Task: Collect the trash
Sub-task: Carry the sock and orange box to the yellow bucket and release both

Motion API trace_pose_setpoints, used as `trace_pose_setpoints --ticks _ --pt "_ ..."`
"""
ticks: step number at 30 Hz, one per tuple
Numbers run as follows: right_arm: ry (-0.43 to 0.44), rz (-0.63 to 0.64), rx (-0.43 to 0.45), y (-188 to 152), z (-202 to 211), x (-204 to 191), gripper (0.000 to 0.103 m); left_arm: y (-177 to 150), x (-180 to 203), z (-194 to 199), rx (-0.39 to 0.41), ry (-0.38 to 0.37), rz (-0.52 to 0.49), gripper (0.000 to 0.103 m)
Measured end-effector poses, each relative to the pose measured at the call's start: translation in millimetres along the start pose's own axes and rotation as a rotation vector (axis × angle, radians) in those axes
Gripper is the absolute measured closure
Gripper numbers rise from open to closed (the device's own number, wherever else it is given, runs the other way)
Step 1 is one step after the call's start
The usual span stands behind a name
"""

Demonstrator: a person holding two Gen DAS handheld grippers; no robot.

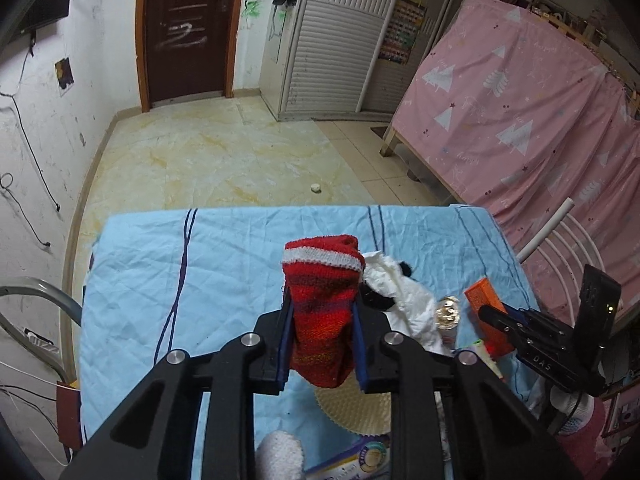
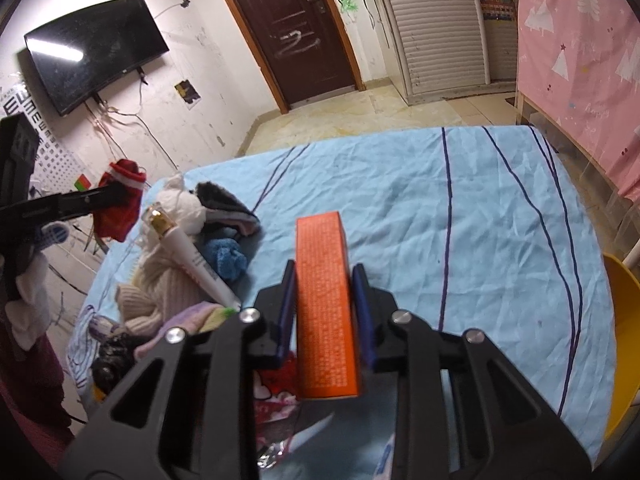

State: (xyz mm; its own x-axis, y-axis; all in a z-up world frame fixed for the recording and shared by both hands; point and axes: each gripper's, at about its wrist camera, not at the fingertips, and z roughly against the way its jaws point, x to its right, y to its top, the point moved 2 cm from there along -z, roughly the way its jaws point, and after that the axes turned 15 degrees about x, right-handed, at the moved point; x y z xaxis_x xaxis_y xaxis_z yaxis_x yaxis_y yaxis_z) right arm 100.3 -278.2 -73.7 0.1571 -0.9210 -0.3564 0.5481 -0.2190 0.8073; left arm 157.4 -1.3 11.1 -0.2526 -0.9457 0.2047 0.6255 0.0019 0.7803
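Note:
My left gripper is shut on a red knitted sock with a white band, held above the blue-sheeted table. The sock also shows in the right wrist view. My right gripper is shut on an orange carton, held above the sheet. In the left wrist view the carton and the right gripper are at the right. A white tube with a gold cap lies on a pile of clothes.
A heap of socks and soft clothes covers the table's left side. Packets lie below my right gripper. A cream round mat lies under the left one. A pink curtain hangs on the right. A yellow chair stands at the table's right.

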Motion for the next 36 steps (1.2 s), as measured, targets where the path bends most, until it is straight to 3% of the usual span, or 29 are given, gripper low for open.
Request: trace_pose_setpoints --ticks 11,21,32,36 --pt "-0.007 -0.08 0.11 16.1 50.7 47.7 0.077 19.4 103.3 5.1 0.025 -0.093 -0.112 0.088" --pt "-0.135 -0.21 0.241 20.2 120.8 136.9 0.077 11.5 238.9 -22.3 -0.02 -0.228 -0.265 0.088" --pt "-0.272 -0.331 0.374 18.6 179.2 217.6 0.077 -16.8 369.4 -69.9 -0.125 -0.35 -0.357 0.088" --pt "-0.302 -0.368 0.393 13.5 188.8 235.3 0.077 -28.3 404.5 -88.1 -0.145 -0.356 -0.382 0.087"
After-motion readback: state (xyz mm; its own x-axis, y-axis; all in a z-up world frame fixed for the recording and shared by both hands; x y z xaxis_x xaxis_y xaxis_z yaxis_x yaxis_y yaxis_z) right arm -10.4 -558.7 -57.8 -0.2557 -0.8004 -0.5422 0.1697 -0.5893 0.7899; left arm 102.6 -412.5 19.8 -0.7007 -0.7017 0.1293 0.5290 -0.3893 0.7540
